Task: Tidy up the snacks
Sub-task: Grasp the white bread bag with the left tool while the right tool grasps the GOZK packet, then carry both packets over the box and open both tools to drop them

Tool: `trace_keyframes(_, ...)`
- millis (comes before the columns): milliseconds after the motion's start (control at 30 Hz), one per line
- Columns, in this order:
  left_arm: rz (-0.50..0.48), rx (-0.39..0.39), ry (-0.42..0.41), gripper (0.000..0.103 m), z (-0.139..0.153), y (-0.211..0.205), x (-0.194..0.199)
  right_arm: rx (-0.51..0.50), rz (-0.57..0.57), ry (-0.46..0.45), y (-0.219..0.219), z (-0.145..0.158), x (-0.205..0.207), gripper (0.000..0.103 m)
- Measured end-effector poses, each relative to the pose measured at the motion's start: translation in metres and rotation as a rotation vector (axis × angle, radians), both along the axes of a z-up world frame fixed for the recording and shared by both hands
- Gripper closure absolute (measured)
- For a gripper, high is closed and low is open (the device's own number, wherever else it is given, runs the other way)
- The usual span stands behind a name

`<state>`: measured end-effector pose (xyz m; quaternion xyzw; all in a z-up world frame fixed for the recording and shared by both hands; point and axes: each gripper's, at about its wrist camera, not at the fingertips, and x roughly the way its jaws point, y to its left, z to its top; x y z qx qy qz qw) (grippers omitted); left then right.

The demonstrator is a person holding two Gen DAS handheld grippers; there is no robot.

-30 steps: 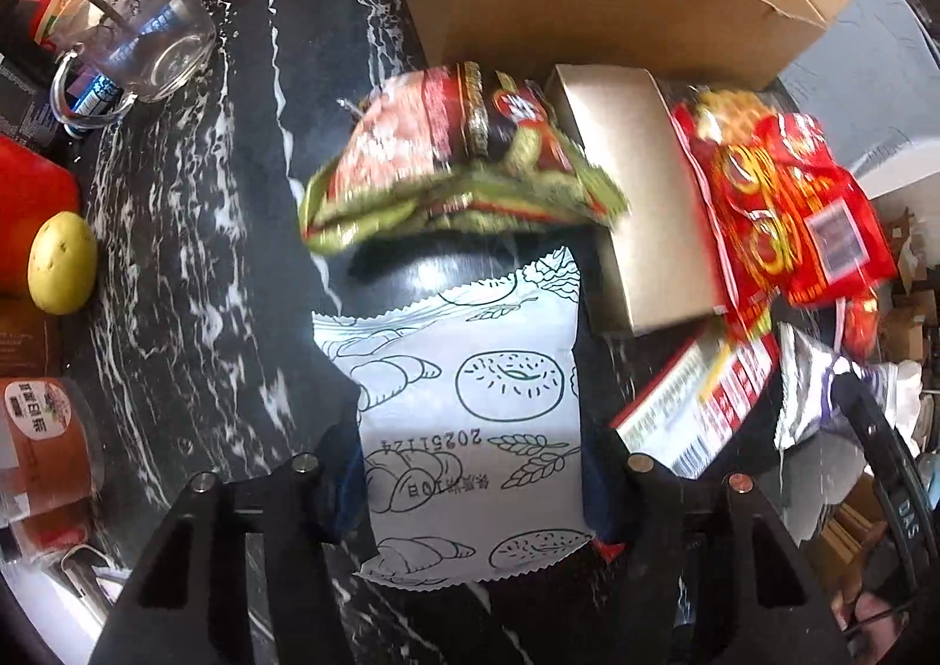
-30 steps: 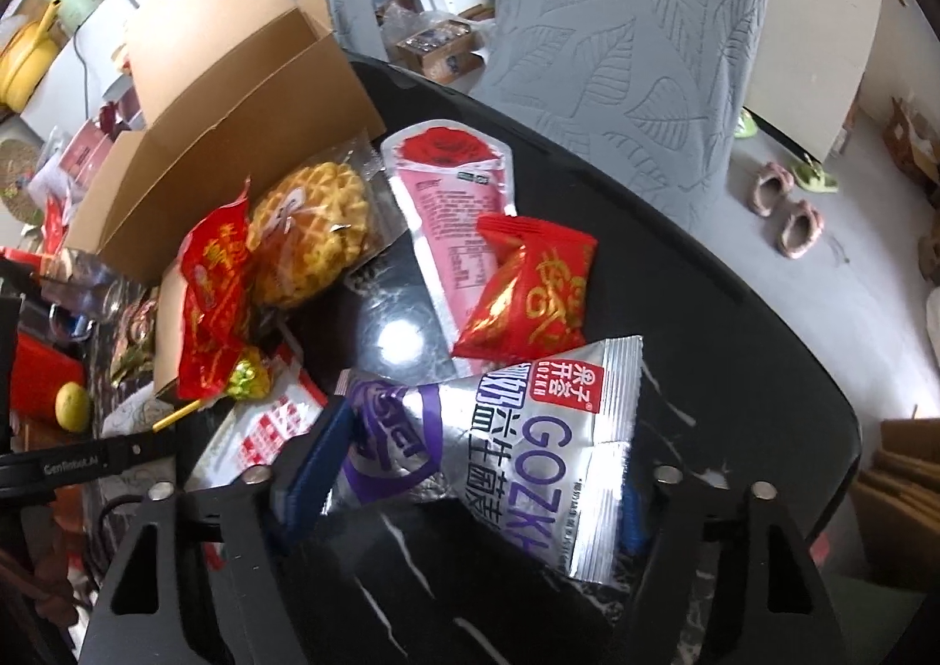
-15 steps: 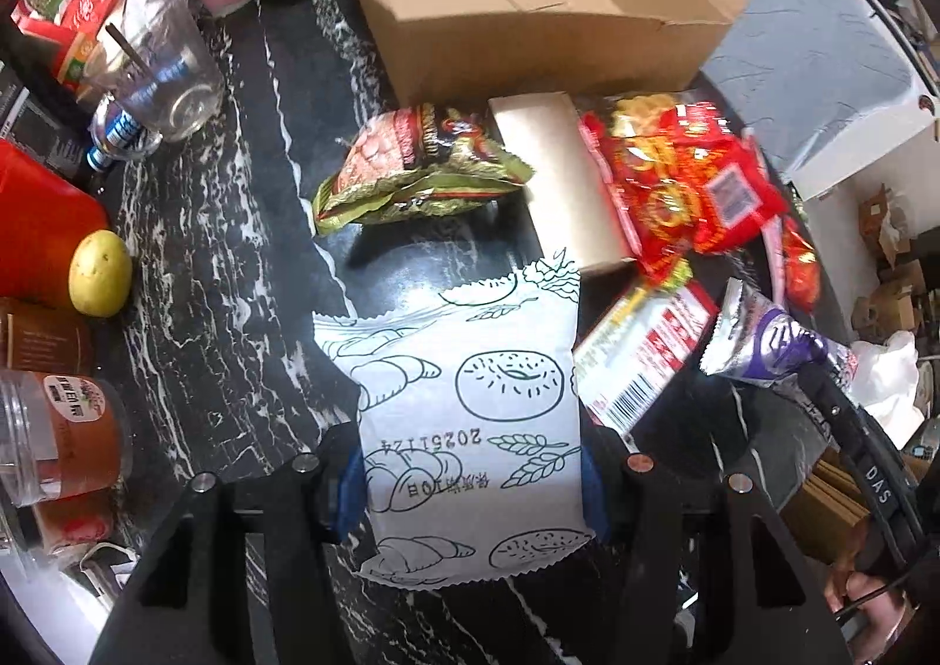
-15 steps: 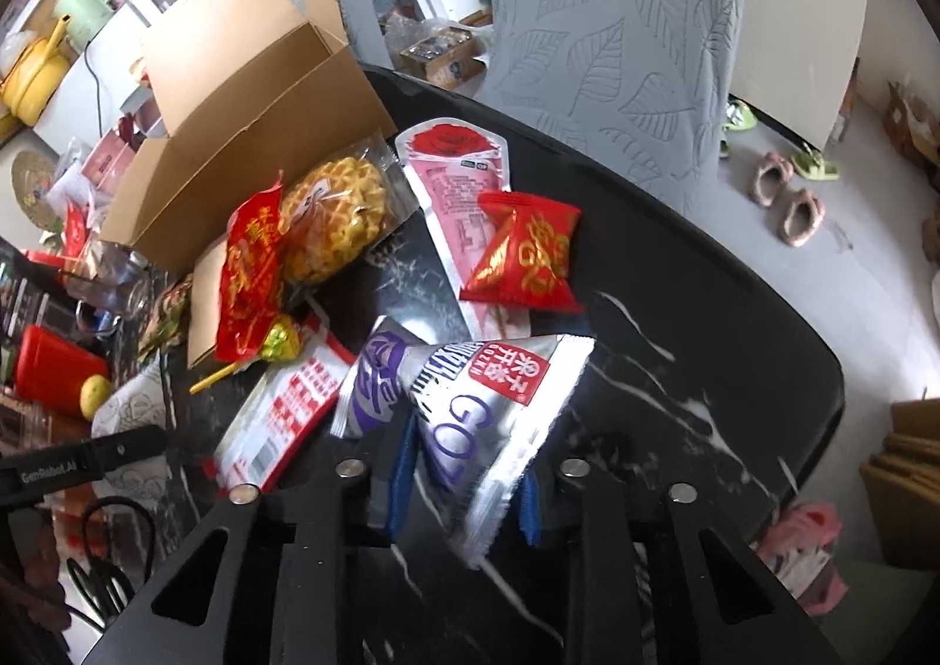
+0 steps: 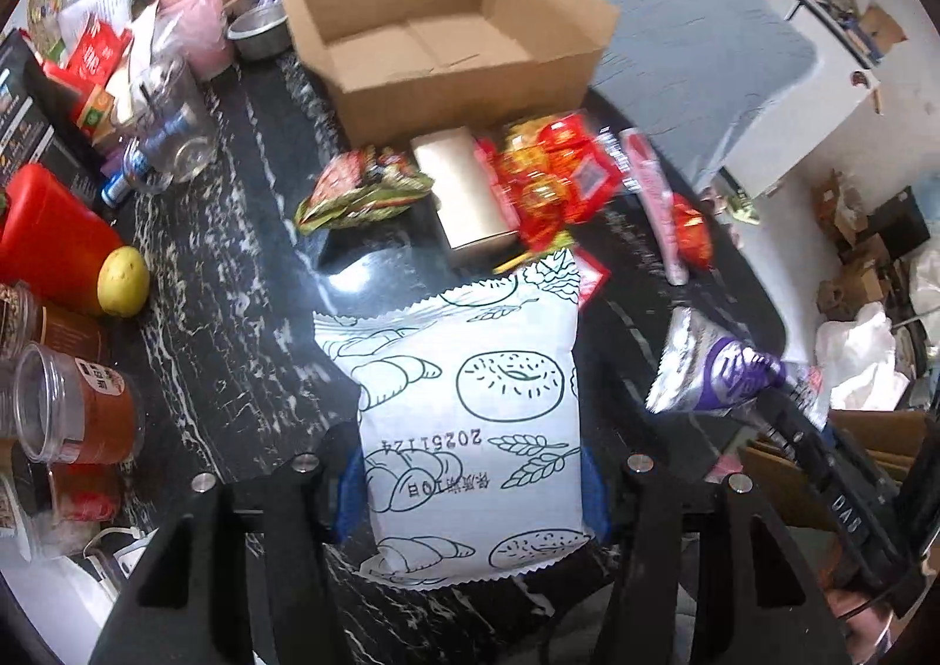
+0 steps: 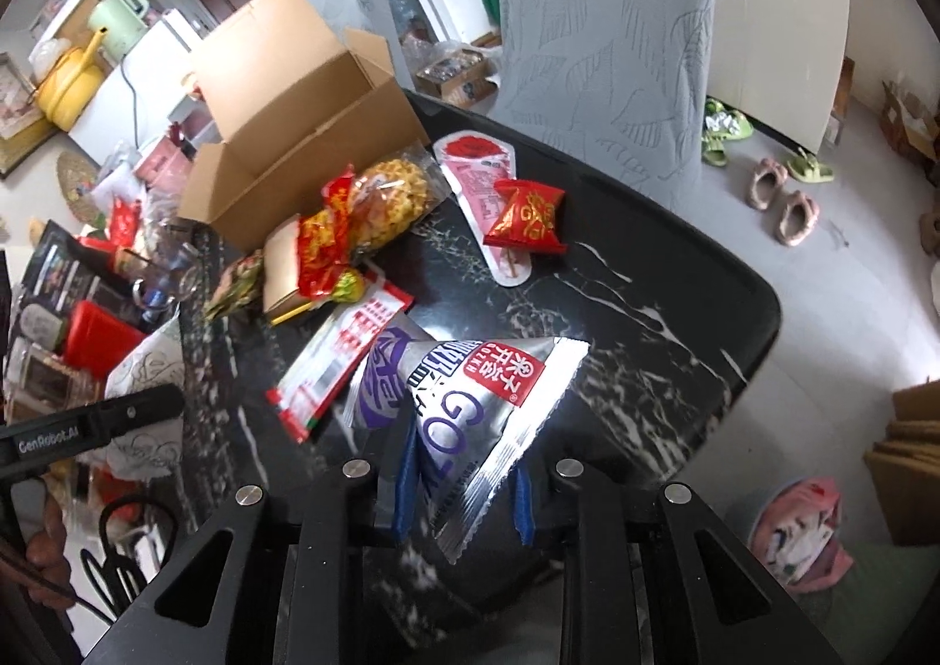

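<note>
Two packets are clamped: white bread bag (image 5: 470, 418) between left gripper (image 5: 470, 483) jaws, silver pouch (image 6: 487, 412) between right gripper (image 6: 464, 494) jaws; cardboard box (image 5: 435, 48) beyond is empty, several snacks unsorted

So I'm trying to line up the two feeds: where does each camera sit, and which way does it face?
Left wrist: on the left gripper, looking steeply down at its white bread packet, the table and cardboard box; its fingers show.
Right wrist: on the right gripper, looking down over its silver GOZKA packet toward the chair; its fingers show.
Shared: box, both packets, each other's gripper.
</note>
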<state>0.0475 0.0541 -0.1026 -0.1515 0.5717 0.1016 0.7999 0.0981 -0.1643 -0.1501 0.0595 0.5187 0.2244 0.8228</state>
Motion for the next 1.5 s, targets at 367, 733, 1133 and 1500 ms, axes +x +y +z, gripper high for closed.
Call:
trace_keyframes(367, -0.113, -0.002, -0.157, 0.047, 0.047, -0.036, -0.005, 0.050, -0.047, -0.085, -0.028, 0.038, -0.036, 0.078)
trace_keyframes(733, -0.165, -0.004, -0.265, 0.047, 0.081, -0.041, 0.011, 0.107, -0.054, -0.148, -0.027, 0.073, -0.033, 0.078)
trace_keyframes(1133, -0.112, 0.010, -0.355, 0.047, 0.111, 0.003, 0.061, 0.127, 0.005, -0.238, 0.020, 0.109, 0.022, 0.078)
trace_keyframes(1500, -0.046, 0.040, -0.375, 0.047, 0.114, 0.056, 0.131, 0.114, 0.088, -0.279, 0.079, 0.114, 0.102, 0.078)
